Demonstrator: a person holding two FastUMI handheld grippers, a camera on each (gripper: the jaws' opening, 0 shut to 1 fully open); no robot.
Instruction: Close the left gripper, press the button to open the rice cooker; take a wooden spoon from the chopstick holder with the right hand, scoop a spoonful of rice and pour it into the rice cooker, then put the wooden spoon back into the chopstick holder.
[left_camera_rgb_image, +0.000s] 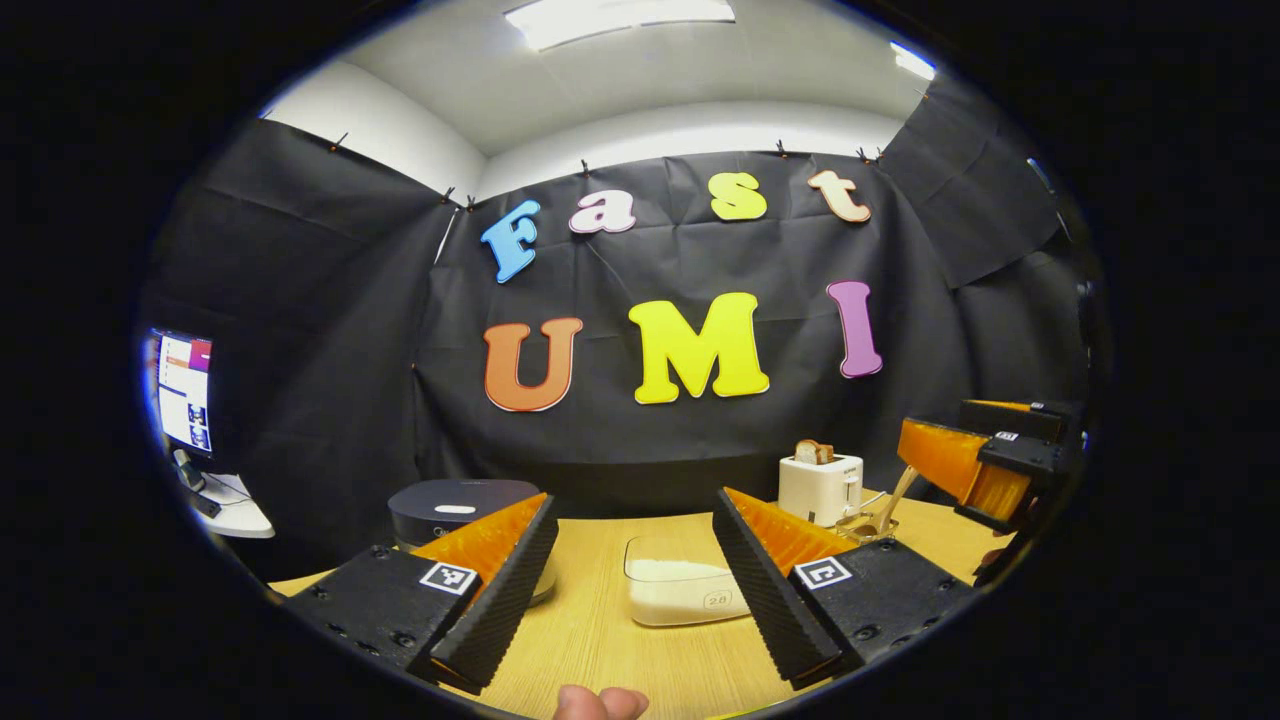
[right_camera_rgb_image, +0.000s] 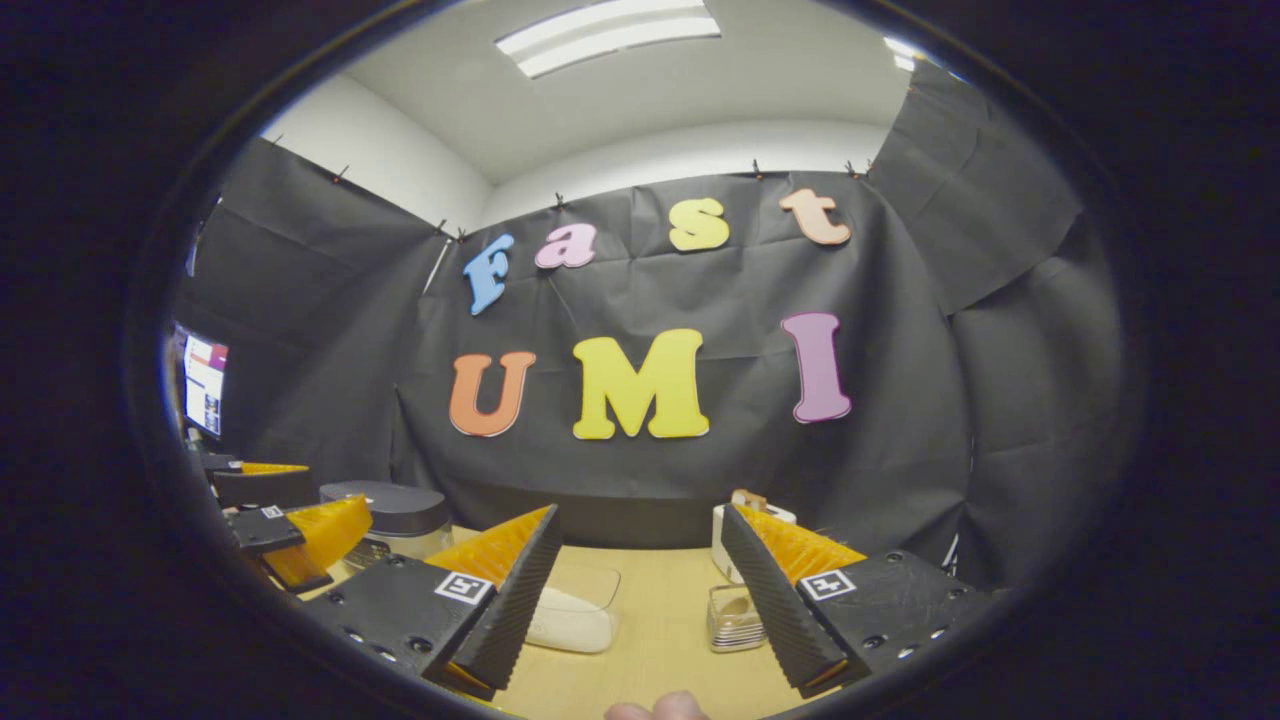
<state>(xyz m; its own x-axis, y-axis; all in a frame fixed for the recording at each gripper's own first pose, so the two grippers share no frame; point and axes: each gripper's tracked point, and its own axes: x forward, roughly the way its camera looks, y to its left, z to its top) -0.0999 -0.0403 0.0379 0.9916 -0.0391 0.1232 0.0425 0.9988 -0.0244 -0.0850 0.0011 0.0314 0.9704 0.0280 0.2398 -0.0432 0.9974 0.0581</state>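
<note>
On the desk (left_camera_rgb_image: 600, 640), the rice cooker (left_camera_rgb_image: 455, 510) is sitting left of the rice container (left_camera_rgb_image: 680, 592); the toaster (left_camera_rgb_image: 820, 487) is standing behind right, the chopstick holder (left_camera_rgb_image: 868, 524) just beside it.

Long white fluorescent ceiling panels (left_camera_rgb_image: 620, 18) are lighting both views brightly from above, blowing out to glare. The pale wooden tabletop (left_camera_rgb_image: 590, 640) is showing even light with soft, faint shadows. Fisheye distortion is bending the edges, where a small glowing monitor (left_camera_rgb_image: 185, 392) is looking slightly blurred, perhaps overexposed.
</note>
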